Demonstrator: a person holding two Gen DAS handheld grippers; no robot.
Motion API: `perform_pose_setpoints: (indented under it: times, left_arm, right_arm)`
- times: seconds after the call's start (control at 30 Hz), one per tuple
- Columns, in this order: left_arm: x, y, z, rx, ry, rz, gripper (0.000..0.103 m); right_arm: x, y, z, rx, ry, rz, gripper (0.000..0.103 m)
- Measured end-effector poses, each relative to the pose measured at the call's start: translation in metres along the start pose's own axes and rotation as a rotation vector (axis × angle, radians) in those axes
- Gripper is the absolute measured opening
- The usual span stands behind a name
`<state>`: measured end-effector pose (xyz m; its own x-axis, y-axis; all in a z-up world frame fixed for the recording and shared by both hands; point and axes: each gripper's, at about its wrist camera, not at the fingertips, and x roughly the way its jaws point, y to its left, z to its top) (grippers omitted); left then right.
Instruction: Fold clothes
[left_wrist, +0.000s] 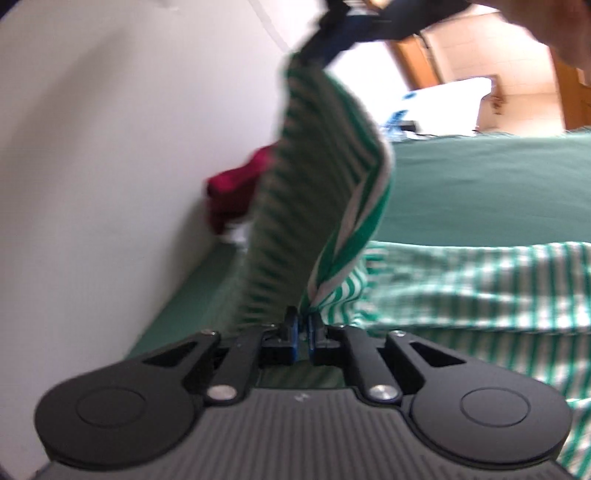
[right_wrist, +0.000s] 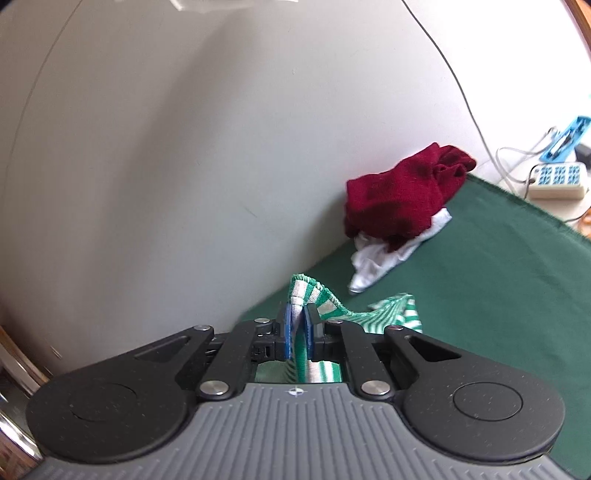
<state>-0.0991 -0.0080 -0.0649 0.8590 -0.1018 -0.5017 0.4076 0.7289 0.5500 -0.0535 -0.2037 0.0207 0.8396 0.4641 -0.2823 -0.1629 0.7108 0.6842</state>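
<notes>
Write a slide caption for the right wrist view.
Right gripper pinches a green-striped garment above the green cloth, red clothing beyond.

Both hand-held grippers clamped

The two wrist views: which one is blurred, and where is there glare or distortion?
Left wrist view: the striped garment and the right gripper above it are smeared by motion, and the bright room behind is washed out. Right wrist view: sharp, with the red garment and the green cloth clear. Both views bend the wall in fisheye fashion.
</notes>
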Motion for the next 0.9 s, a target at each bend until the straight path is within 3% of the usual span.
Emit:
perform_pose_setpoints:
  times: [0.2,0.47,0.53,0.63,0.73,0.83,0.9]
  left_arm:
    - [-0.005,0.025,-0.018,-0.061,0.035,0.024,0.006]
    - [-0.007,-0.027,-0.056,0.025,0.114,-0.098,0.006]
    - [-0.006,-0.039,-0.063,0.063,0.119,-0.106,0.009]
    - [-0.005,-0.041,-0.062,0.092,0.115,-0.095,0.016]
    - [-0.003,-0.041,-0.059,0.137,0.104,-0.046,0.023]
    - [-0.001,-0.041,-0.060,0.191,0.105,-0.020,0.032]
    - [0.001,-0.044,-0.063,0.221,0.091,-0.021,0.052]
  right_arm:
    - [-0.011,0.006,-0.016,-0.025,0.074,-0.014,0.007]
    - [-0.021,-0.035,-0.086,-0.136,0.423,-0.277,0.008]
    - [-0.017,-0.032,-0.094,-0.240,0.423,-0.311,0.011]
    - [-0.002,-0.024,-0.099,-0.379,0.397,-0.314,0.019]
    - [0.023,-0.032,-0.102,-0.410,0.439,-0.295,0.046]
    - [0.048,-0.039,-0.106,-0.441,0.481,-0.276,0.045]
    - [0.064,-0.045,-0.108,-0.462,0.509,-0.263,0.041]
